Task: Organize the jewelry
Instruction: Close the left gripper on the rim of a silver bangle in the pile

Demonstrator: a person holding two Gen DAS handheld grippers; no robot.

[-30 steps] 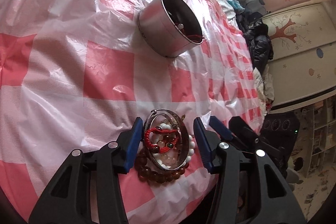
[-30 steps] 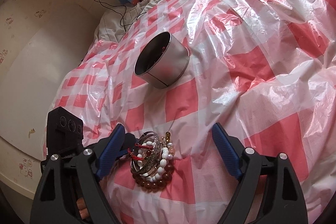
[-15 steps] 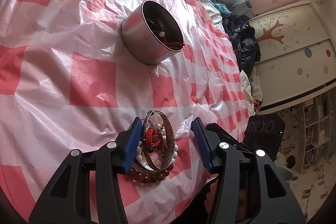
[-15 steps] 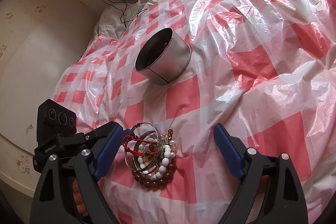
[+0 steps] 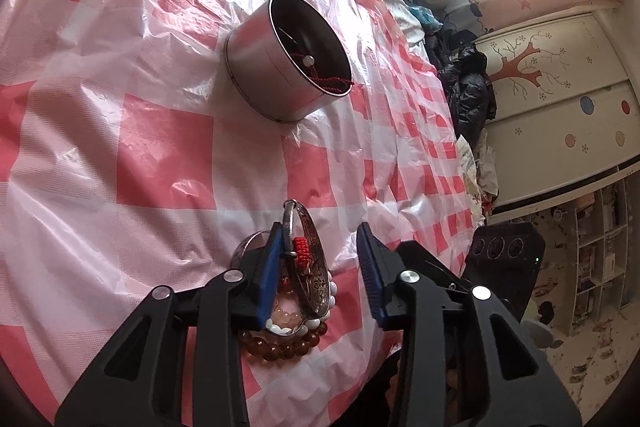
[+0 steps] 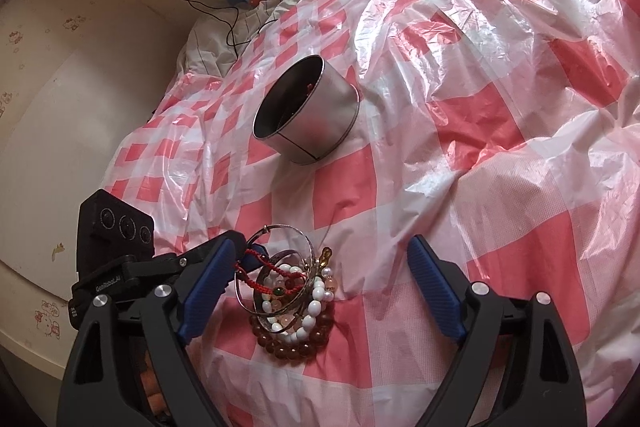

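A pile of jewelry lies on the red-and-white checked plastic sheet: a brown bead bracelet, a white bead bracelet, a red cord bracelet and silver bangles. One silver bangle stands tilted up on edge, leaning against the left finger of my left gripper, whose jaws stand open around the pile. My right gripper is wide open just in front of the pile. A round metal tin stands farther off with a red cord and a pearl inside; it also shows in the right wrist view.
The sheet covers a bed and is wrinkled. A wall runs along the left in the right wrist view. A pillow and a black cable lie at the head. A wardrobe and clutter stand beyond the bed.
The silver bangle has been tipped up on edge from lying flatter on the pile. My left gripper has shifted left so its left finger touches the bangle. The right gripper barely moved.
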